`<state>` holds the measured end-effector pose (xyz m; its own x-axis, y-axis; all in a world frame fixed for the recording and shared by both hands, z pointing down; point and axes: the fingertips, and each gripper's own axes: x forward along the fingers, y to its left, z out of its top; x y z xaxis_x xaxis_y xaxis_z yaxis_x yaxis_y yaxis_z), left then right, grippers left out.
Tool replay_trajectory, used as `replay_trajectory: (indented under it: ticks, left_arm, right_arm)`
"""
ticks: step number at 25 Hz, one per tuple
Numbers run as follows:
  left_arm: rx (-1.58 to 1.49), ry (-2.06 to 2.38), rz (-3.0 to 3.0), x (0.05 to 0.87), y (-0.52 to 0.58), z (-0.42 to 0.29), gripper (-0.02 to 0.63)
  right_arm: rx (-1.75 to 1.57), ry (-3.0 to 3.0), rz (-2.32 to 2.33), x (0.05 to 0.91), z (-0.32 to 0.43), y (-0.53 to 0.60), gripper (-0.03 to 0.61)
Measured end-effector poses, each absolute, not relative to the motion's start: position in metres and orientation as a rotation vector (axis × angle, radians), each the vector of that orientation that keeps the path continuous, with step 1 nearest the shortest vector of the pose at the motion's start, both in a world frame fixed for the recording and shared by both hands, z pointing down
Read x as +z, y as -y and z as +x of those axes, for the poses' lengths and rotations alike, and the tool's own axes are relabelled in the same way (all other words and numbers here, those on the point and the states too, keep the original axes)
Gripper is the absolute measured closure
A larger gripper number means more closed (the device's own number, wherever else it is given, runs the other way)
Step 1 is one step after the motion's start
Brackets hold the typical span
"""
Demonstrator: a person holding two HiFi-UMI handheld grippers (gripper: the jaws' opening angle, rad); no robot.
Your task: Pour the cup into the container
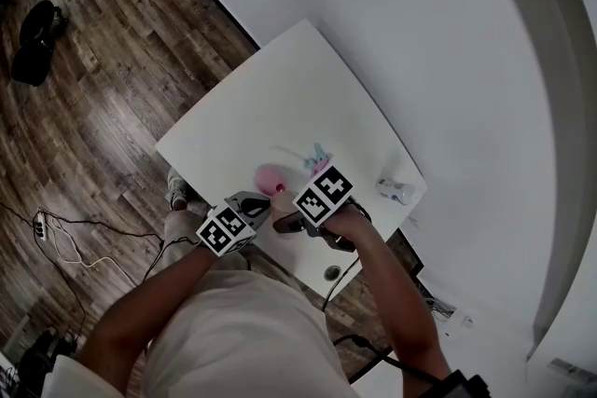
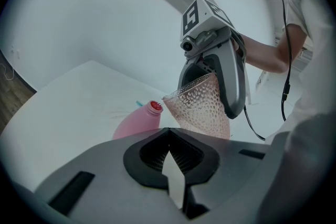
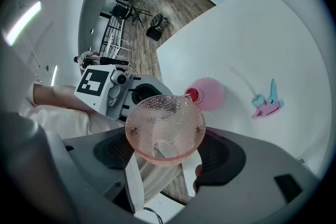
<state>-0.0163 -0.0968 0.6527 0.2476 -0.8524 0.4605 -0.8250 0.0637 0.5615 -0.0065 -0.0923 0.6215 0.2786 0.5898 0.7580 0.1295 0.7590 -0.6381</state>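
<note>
A pink bottle with an open red neck stands on the white table near its front edge. My right gripper is shut on a textured pink glass cup. The cup is tipped, and its rim almost touches the bottle's neck. I cannot tell whether any liquid is flowing. From the left gripper view the cup hangs just right of the neck. My left gripper is shut with nothing between its jaws, close in front of the bottle, and its body hides the bottle's lower part.
A teal and pink spray head lies on the table beyond the bottle. A small white object sits at the table's right corner. Wooden floor with cables lies to the left, and a white wall stands behind the table.
</note>
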Motion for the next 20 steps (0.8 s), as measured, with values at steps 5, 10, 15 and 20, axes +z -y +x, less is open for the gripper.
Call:
replay_trajectory:
  ticks: [5, 10, 15, 20]
  left_arm:
    - [-0.045, 1.548, 1.737, 0.6527, 0.0966, -0.0144, 0.603]
    - [-0.047, 1.546, 1.74, 0.6533, 0.0974, -0.014, 0.603]
    - [-0.049, 1.547, 1.74, 0.6529, 0.0982, -0.0143, 0.603]
    - [-0.051, 1.547, 1.738, 0.6538, 0.0989, -0.0141, 0.603]
  right_arm:
    - [0.341, 1.263, -0.681, 0.6214, -0.0054, 0.0922, 0.209]
    - [0.343, 1.254, -0.679, 0.6216, -0.005, 0.0925, 0.209]
    - [0.342, 1.246, -0.679, 0.6218, -0.0055, 0.0932, 0.209]
    - [0.337, 1.24, -0.676, 0.6225, -0.0054, 0.0943, 0.209]
